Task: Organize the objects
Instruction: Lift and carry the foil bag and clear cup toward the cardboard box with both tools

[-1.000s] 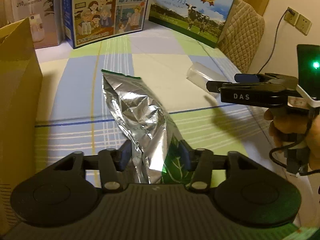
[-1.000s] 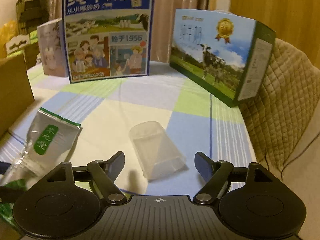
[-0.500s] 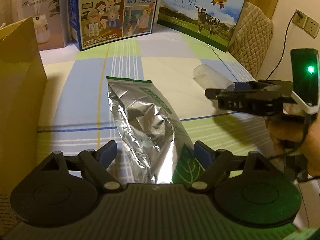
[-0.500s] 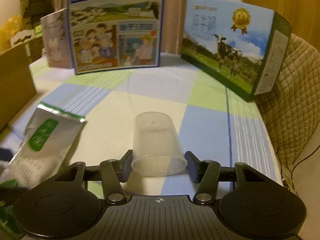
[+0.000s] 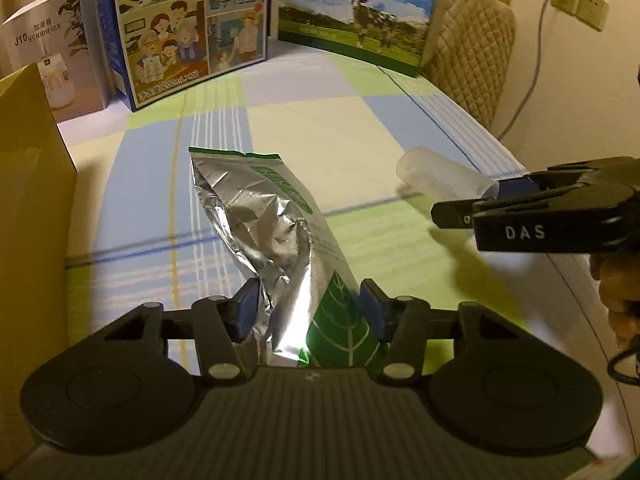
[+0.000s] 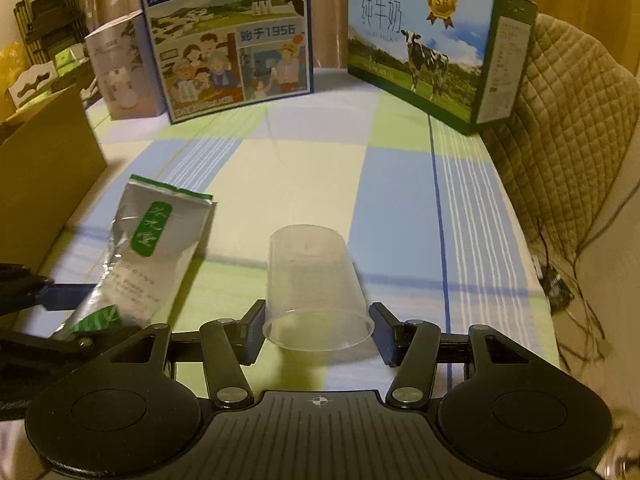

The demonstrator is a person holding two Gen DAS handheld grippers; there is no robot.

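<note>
A crumpled silver foil pouch [image 5: 272, 220] with green print slants up from the checked tablecloth [image 5: 320, 128]. Its lower end sits between the pads of my left gripper [image 5: 310, 312], whose jaws are closing and press on it from both sides. In the right wrist view the pouch [image 6: 152, 248] lies at the left. A clear plastic cup [image 6: 312, 276] points away from me, its open rim pinched between the pads of my right gripper [image 6: 318, 330]. From the left wrist view the cup [image 5: 436, 172] hangs just above the cloth in the right gripper [image 5: 468, 200].
A brown cardboard box [image 5: 28, 220] stands close on the left. At the back stand a white humidifier box [image 5: 48, 48], a blue milk carton box [image 6: 228, 36] and a cow-print milk box [image 6: 420, 48]. A quilted chair back [image 6: 560, 120] and cables border the right edge.
My left jaws opened wide around the pouch, then closed on it again. My right jaws closed on the cup's rim and lifted it off the cloth.
</note>
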